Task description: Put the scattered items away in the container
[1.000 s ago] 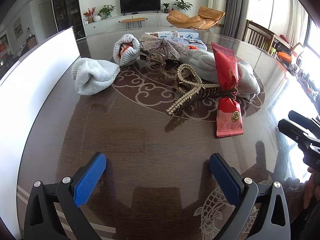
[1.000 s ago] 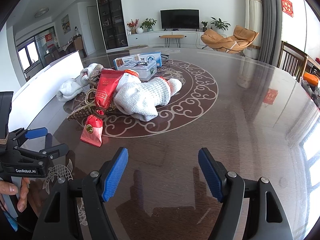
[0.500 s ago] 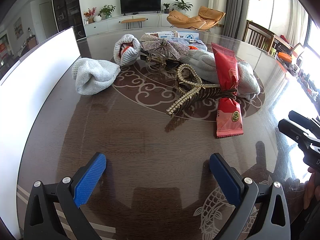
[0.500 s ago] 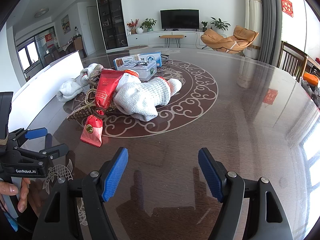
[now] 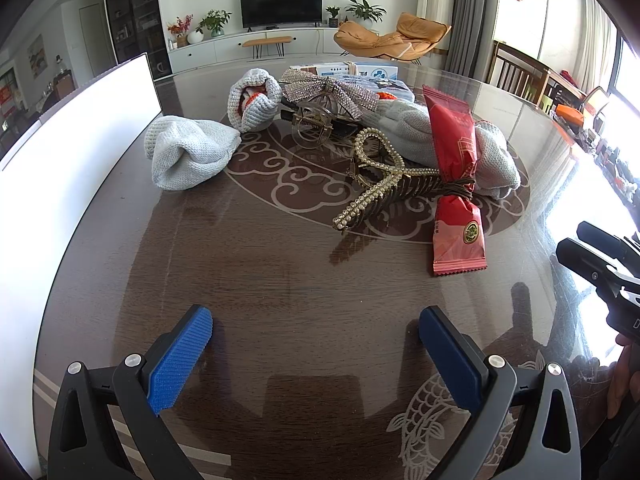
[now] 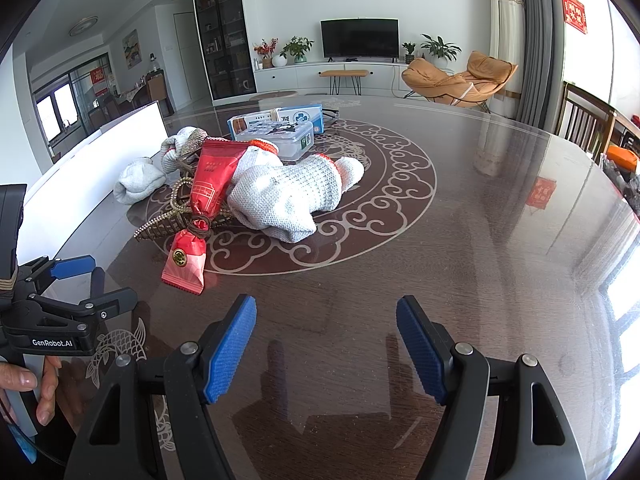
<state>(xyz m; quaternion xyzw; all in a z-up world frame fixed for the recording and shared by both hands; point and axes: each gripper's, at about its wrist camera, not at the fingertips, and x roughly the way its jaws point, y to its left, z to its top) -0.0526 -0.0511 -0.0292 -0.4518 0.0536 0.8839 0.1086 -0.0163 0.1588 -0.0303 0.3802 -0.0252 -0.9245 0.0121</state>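
A pile of items lies on the dark round table: a red snack packet tied with a hair band, a pearl hair clip, a rhinestone bow clip, grey knit socks and a long knit sock. A clear plastic container stands behind the pile. My left gripper is open and empty, short of the pile. My right gripper is open and empty, to the right of the packet.
A large white bin wall runs along the table's left edge. Blue and white boxes sit behind the container. Chairs stand at the far right. The left gripper shows in the right wrist view.
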